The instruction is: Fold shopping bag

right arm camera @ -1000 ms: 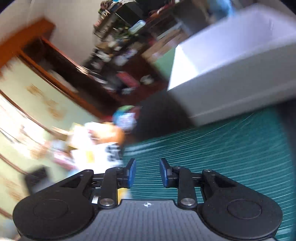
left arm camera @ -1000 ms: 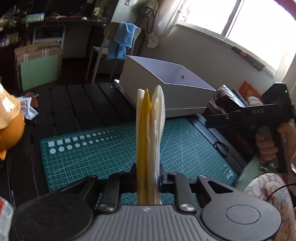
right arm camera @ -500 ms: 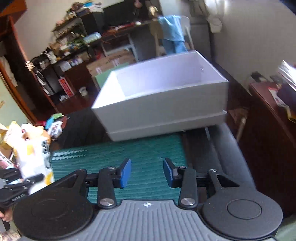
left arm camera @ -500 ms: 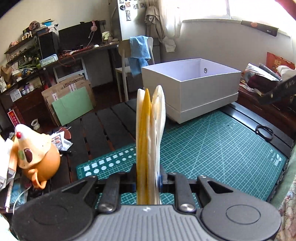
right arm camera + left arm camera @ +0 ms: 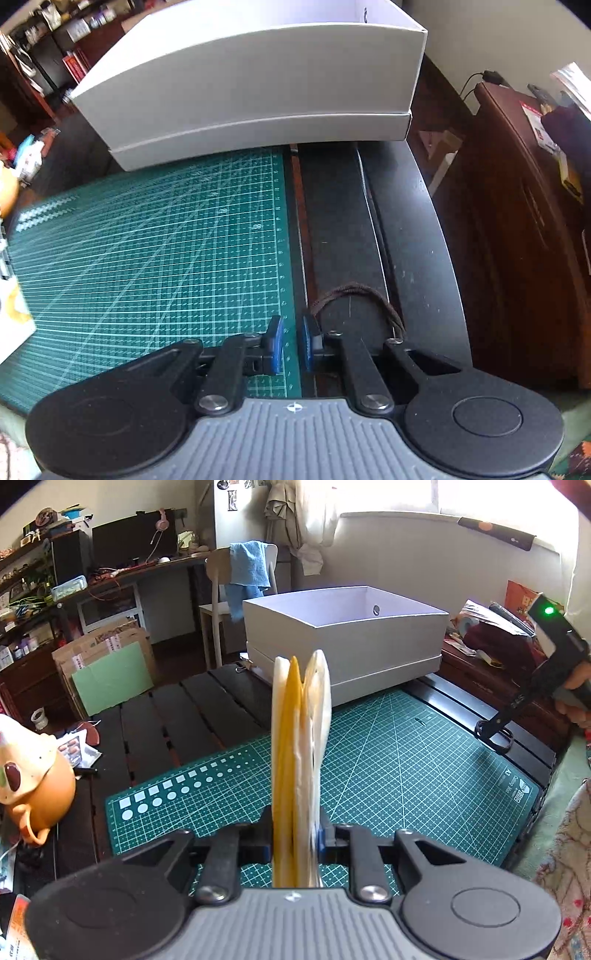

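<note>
My left gripper [image 5: 295, 840] is shut on the folded shopping bag [image 5: 299, 738], a flat stack of white and yellow layers standing on edge between the fingers, held above the green cutting mat [image 5: 388, 760]. A white and yellow corner of the bag [image 5: 11, 317] shows at the left edge of the right wrist view. My right gripper [image 5: 291, 349] is open with a narrow gap and empty, low over the mat's right edge [image 5: 284, 236]. The right gripper also shows in the left wrist view [image 5: 524, 698], at the far right.
A white open box [image 5: 347, 642] stands at the back of the mat, also in the right wrist view [image 5: 251, 85]. A dark cord loop [image 5: 354, 299] lies on the black table right of the mat. An orange toy [image 5: 33, 775] sits at the left.
My right gripper swung round to the right and dropped low over the mat's right edge, and its jaws narrowed. My left gripper turned with the bag still clamped.
</note>
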Available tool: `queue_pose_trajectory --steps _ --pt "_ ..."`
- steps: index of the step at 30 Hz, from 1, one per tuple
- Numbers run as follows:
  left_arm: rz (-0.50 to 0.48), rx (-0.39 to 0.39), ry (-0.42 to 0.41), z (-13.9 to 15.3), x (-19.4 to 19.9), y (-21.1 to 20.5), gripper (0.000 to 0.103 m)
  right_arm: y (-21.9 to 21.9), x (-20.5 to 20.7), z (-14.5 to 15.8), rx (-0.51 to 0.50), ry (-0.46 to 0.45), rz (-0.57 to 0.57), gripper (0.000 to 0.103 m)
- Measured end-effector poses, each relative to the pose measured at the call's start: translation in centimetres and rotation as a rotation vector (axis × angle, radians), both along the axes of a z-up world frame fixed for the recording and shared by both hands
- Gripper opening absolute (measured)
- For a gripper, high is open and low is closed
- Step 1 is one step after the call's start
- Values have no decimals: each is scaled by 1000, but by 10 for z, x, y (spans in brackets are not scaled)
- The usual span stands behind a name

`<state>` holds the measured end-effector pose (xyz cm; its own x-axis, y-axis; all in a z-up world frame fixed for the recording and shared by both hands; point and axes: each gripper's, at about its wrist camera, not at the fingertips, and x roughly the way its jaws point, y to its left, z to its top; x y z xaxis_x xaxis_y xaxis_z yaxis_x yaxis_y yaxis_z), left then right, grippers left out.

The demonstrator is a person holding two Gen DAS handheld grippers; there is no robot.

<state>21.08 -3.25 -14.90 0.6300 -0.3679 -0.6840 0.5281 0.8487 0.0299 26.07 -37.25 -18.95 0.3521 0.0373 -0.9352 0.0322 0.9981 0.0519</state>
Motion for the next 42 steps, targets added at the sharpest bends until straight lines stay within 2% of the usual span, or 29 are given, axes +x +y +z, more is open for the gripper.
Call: queue_pose_trajectory --steps 2,9,10,11,16,18,21,23,25,28,32,34,38,42 --pt "-7 1 1 0 0 -1 20 4 5 -2 -43 15 -2 23" --pt "-10 -14 17 -1 2 0 21 7 10 -13 -32 66 -29 22" --pt "-9 -19 23 -1 2 1 21 5 10 -13 -16 73 -47 18" --pt "-7 -22 26 -1 3 2 21 3 11 -13 -1 77 -59 5" --pt "-8 -31 33 0 5 4 21 4 3 -7 28 65 -74 3" --pt "-16 -31 30 0 4 3 21 6 -3 5 74 42 -70 3" --pt "-37 -30 28 1 3 2 21 12 -13 30 205 -4 -57 3" --pt "-44 -26 30 0 1 1 21 23 -22 55 343 -46 -21 3" --pt "-53 -18 24 0 0 0 21 33 -28 72 435 -73 20 3" --pt "-63 -15 19 0 -2 -1 21 63 -42 110 614 -124 147 3" --pt "-79 -29 11 2 -4 0 21 96 -46 144 809 -152 252 3" --pt "-84 -41 10 4 -4 1 21 110 -45 154 896 -161 295 3" --pt "-112 -66 11 6 -5 4 21 134 -38 168 1009 -160 367 3" --pt "-140 -87 15 6 -6 5 21 151 -27 162 1103 -105 388 3"
